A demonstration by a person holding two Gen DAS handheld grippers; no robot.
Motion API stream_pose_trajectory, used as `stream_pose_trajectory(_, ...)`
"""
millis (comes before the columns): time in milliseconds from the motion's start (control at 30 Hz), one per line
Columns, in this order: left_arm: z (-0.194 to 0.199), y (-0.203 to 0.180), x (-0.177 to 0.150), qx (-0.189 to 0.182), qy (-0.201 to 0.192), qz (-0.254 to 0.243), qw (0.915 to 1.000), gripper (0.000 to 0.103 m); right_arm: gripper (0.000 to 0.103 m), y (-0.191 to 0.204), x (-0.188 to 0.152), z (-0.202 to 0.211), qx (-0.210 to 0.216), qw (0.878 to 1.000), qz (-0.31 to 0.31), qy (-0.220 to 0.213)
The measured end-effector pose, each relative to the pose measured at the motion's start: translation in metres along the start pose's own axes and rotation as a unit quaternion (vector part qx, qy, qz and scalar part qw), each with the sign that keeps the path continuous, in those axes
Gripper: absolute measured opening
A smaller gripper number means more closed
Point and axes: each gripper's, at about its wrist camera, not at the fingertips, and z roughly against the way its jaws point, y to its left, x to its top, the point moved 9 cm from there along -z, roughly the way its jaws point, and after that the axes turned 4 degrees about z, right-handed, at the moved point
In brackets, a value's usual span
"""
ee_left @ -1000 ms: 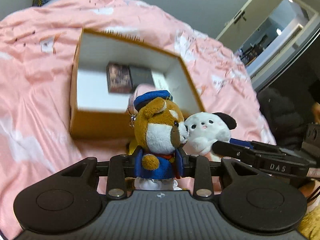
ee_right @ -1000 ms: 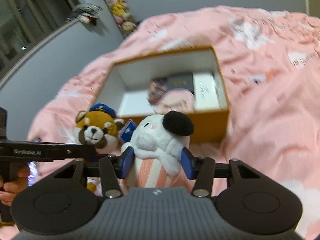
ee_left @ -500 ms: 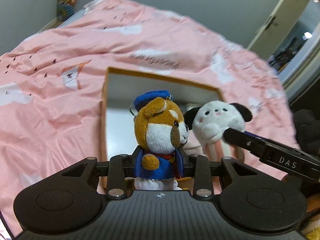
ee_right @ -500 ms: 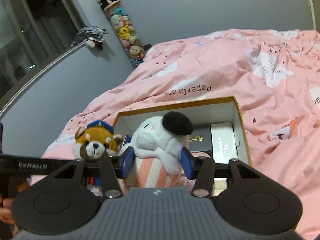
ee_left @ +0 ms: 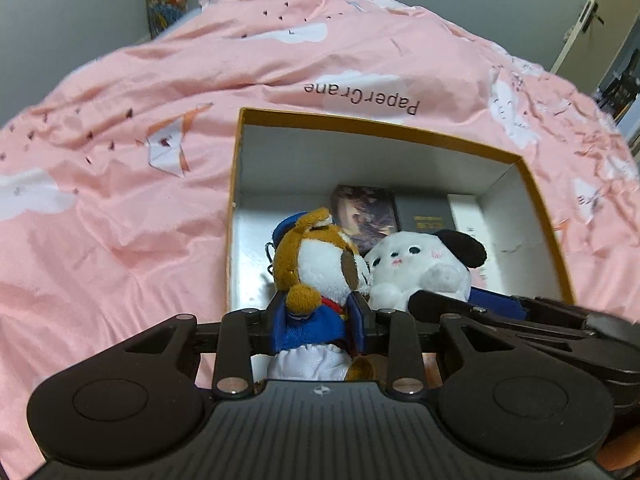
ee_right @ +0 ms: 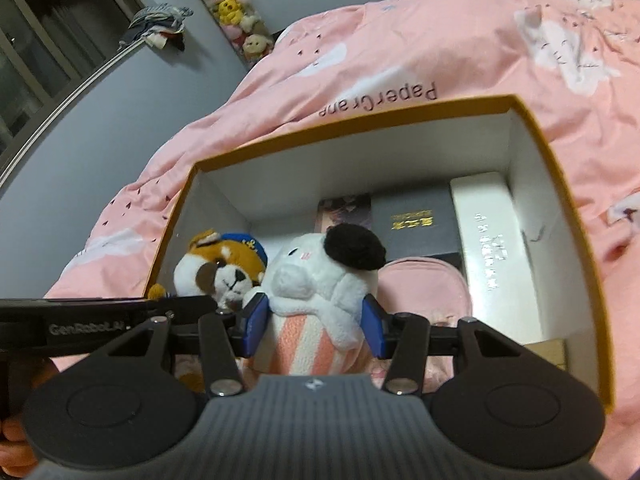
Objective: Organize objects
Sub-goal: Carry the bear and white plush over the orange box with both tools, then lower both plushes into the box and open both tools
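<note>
Brown plush between left jaws, white plush between right jaws

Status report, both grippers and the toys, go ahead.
Left gripper shut on the brown plush. Right gripper shut on the white plush. Both toys over the open box; books and a pink pouch already inside.

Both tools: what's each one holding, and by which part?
Left tool: brown plush dog, gripped at its blue-jacketed body. Right tool: white plush, gripped around its pink-striped body.
</note>
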Motion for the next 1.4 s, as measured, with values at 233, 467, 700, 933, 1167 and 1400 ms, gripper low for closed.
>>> stream_pose_trajectory(233, -0.011, 0.010, -0.008, 0.016, 0.027, -0.006, 0.9995, 0.036, 0.052, 0.010, -0.010, -0.023, 0.025, 0.997, 0.051, 0.048)
stream_pose_trajectory(467, -0.017, 0.011, -0.009, 0.020, 0.055, -0.021, 0.9981, 0.035, 0.053, 0.007, -0.010, -0.035, 0.046, 0.994, 0.061, 0.081)
stream_pose_trajectory(700, -0.011, 0.014, -0.007, -0.008, 0.054, -0.022, 0.9983, 0.038, 0.059, 0.010, -0.014, -0.039, 0.051, 0.992, 0.076, 0.089)
stream_pose_trajectory(933, 0.004, 0.012, -0.009, -0.020, 0.056, -0.061, 0.9964, 0.026, 0.054, 0.011, -0.010, -0.017, 0.053, 0.991, 0.091, 0.084)
stream_pose_trajectory(1167, -0.003, 0.008, -0.016, 0.008, 0.070, -0.120, 0.9903, 0.012, 0.020, 0.018, -0.021, -0.020, 0.055, 0.987, 0.100, 0.112)
stream_pose_trajectory(1400, -0.020, 0.004, -0.029, 0.037, 0.090, -0.162, 0.9819, 0.009, 0.011, 0.016, -0.039, -0.038, 0.057, 0.984, 0.082, 0.147)
